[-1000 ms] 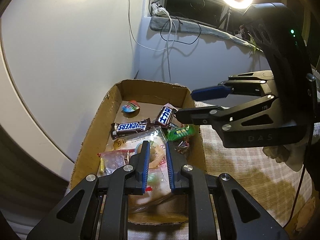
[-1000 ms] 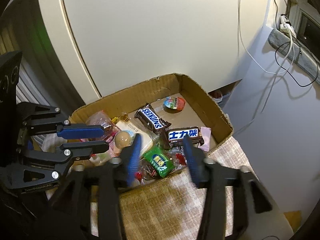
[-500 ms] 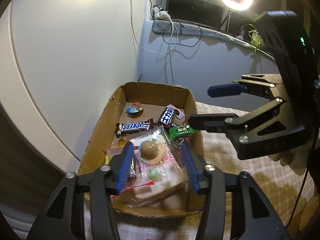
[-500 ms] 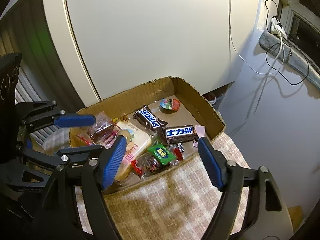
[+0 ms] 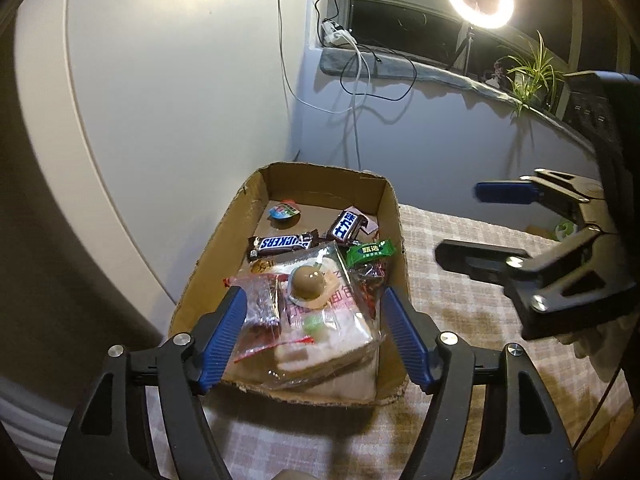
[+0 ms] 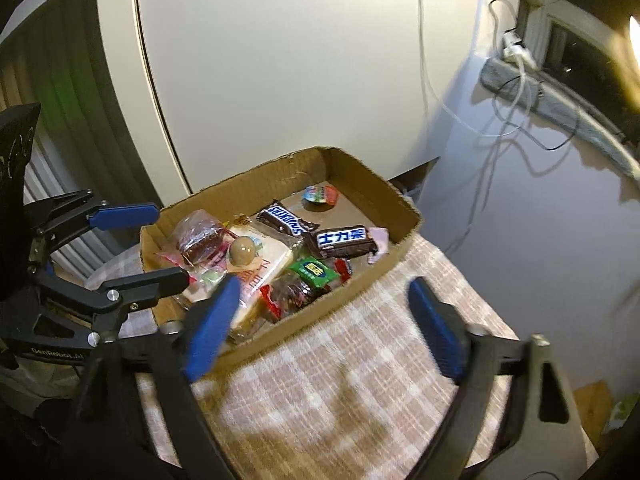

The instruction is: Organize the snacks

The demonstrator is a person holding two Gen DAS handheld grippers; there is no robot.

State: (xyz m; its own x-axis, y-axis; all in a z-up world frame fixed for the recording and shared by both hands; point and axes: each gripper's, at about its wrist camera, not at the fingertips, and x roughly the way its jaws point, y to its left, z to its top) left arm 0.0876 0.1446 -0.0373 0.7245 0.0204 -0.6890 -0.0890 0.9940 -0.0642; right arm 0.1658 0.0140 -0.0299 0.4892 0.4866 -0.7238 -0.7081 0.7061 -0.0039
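The snacks lie in a cardboard box [image 5: 394, 216] on a checked cloth [image 6: 360, 364]. A Snickers bar [image 5: 282, 243] and a jelly cup [image 5: 284, 211] sit toward the box's far end, a bread bag [image 5: 320, 320] at its near end. The left gripper [image 5: 314, 330] hangs over the near edge, jaws opening, gripping nothing. The right gripper [image 6: 324, 320] hovers over the cloth by the box's side wall, jaws opening, empty.

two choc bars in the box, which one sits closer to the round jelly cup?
The Snickers bar with the English logo; the bar with Chinese characters lies further from the jelly cup, beside the pink wrapper.
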